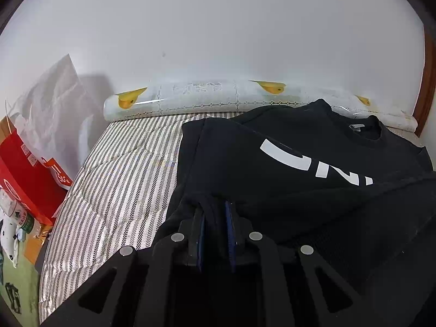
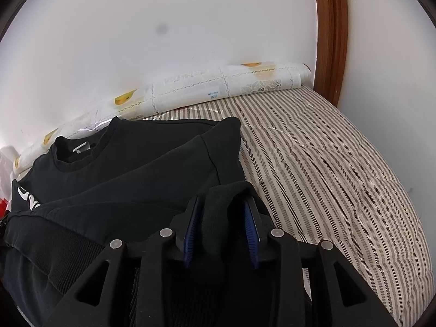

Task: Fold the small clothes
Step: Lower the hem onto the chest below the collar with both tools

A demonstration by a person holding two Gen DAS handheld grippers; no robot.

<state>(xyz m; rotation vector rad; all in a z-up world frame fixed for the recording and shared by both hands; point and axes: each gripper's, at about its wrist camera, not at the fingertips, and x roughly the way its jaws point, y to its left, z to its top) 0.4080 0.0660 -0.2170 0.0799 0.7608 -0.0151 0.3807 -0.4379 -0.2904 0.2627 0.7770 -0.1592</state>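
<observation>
The black sweatshirt [image 1: 286, 179] lies on the striped bed [image 1: 117, 179], soft, thick and floppy, each lower corner clamped in a claw, left [image 1: 215, 218] and right [image 2: 222, 218], so hold the ribbed hem, where layers bunch without slipping.

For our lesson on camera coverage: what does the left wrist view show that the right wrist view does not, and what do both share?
Only the left wrist view shows the red box and crumpled clear plastic beside the bed, plus the left tongs shut on dark fabric. Only the right wrist view shows the wooden frame and the right tongs shut on a fold. Both show the black sweatshirt, the striped mattress and the duck-print roll.
</observation>
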